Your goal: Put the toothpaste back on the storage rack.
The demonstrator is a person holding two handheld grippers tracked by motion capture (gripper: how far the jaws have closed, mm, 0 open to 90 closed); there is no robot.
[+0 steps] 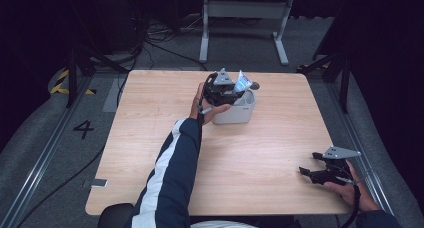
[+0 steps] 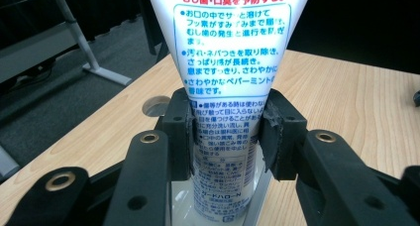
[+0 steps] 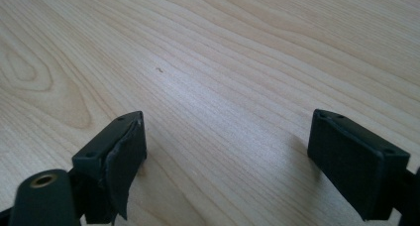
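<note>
Left gripper [image 1: 239,88] is out at the far middle of the wooden table [image 1: 150,138], over the small white bin [image 1: 241,111], jaws clamped on a white toothpaste tube [image 2: 228,87] with blue Japanese print; the tube stands roughly upright, lower end down inside the bin, pads [image 2: 181,132] pressing either side of it. Right gripper [image 1: 309,171] sits low at the near right corner of the table, well apart from the bin, jaws spread wide with bare wood between them [image 3: 225,151].
</note>
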